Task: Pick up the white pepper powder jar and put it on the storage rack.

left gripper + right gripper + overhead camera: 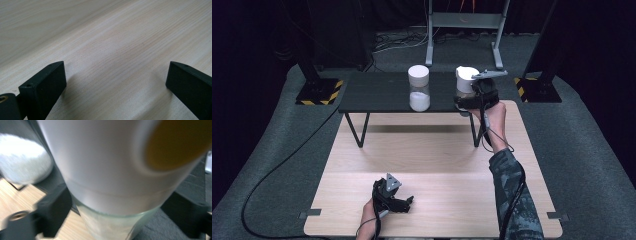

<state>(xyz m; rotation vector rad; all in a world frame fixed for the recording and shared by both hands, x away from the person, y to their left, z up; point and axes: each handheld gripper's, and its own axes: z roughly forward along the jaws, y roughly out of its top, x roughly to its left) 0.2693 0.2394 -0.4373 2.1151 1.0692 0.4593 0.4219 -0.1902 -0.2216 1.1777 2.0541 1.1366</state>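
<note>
High view: two clear glass jars with tall white lids and white powder stood on the low black shelf (pixel 377 92) at the far end of the pale wooden counter (pixel 432 165). The right claw (pixel 473 96) straddled the right jar (pixel 466 79) at the shelf's right end; the left jar (pixel 419 88) stood untouched mid-shelf. Judged: early, lift not begun.

Left gripper view: left claw (pixel 115 80) released, jaws wide apart over bare counter, holding nothing.

Right gripper view: right jar (pixel 112 170) between the jaws, blurred; jaws fairly wide, whether the pads pressed it I could not tell.
</note>
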